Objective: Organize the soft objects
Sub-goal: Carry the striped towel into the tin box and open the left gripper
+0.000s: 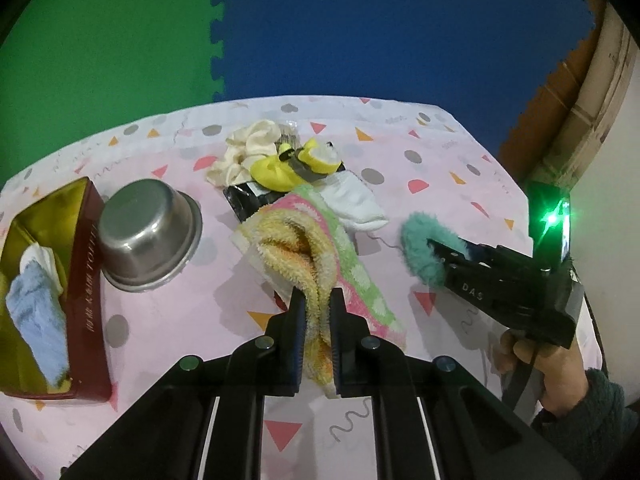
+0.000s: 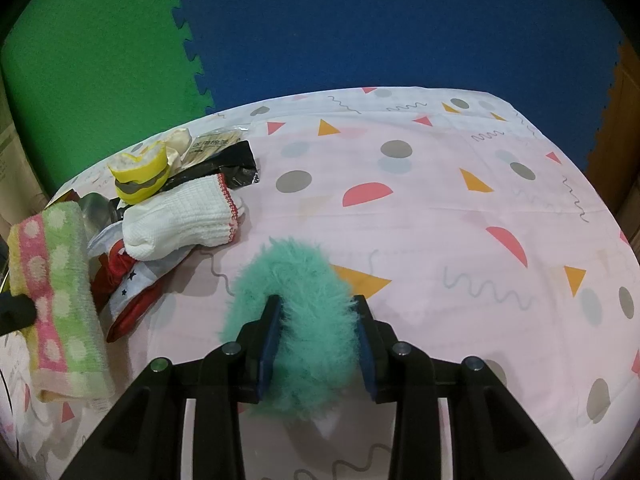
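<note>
Striped polka-dot terry towel (image 1: 316, 264): clenched in left gripper (image 1: 316, 332), lifted right of gold-lined red box (image 1: 86, 304). Fluffy teal scrunchie (image 2: 296, 320): pinched in right gripper (image 2: 316, 344). Best lowered fully into box beside blue cloth (image 1: 36, 320) before releasing.

Black gripper (image 1: 316, 312), blue pads (image 1: 298, 344), silver screws (image 1: 264, 342)

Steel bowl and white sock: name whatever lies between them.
In the left wrist view, the striped towel held by the left tongs lies between the steel bowl and the white sock.
</note>
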A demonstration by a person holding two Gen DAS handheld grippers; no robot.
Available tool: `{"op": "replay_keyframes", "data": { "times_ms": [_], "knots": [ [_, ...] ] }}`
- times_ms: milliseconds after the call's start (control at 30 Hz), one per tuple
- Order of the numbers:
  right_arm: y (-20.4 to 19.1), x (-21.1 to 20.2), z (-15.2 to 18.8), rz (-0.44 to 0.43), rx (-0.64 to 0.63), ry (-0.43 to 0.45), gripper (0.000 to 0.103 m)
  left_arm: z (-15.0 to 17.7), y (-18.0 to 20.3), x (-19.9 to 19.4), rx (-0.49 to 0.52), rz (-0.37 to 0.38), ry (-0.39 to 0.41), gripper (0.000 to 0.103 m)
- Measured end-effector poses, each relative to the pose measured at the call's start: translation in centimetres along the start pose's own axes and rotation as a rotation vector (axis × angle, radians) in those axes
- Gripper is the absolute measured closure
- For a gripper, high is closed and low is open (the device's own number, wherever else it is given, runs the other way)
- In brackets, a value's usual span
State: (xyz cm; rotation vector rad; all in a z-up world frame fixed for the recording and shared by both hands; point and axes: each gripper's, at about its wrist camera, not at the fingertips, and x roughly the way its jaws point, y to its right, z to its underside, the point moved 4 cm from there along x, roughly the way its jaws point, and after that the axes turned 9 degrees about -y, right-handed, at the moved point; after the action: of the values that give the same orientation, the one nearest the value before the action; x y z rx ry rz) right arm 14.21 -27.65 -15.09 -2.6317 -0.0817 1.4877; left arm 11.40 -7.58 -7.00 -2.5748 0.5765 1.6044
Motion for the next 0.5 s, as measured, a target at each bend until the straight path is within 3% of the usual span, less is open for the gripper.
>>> {"op": "replay_keyframes", "data": {
  "times_ms": [200,500],
  "knots": [
    [0.0,0.0,0.0,-0.001,0.000,0.000,0.068,-0.4,-1.1,-1.4,-0.008,-0.027,0.012,0.094],
    [0.0,0.0,0.0,-0.001,0.000,0.000,0.068,-1.7,-6.3,-4.1,-0.086,-0.119,0.058,0.094]
  ]
}}
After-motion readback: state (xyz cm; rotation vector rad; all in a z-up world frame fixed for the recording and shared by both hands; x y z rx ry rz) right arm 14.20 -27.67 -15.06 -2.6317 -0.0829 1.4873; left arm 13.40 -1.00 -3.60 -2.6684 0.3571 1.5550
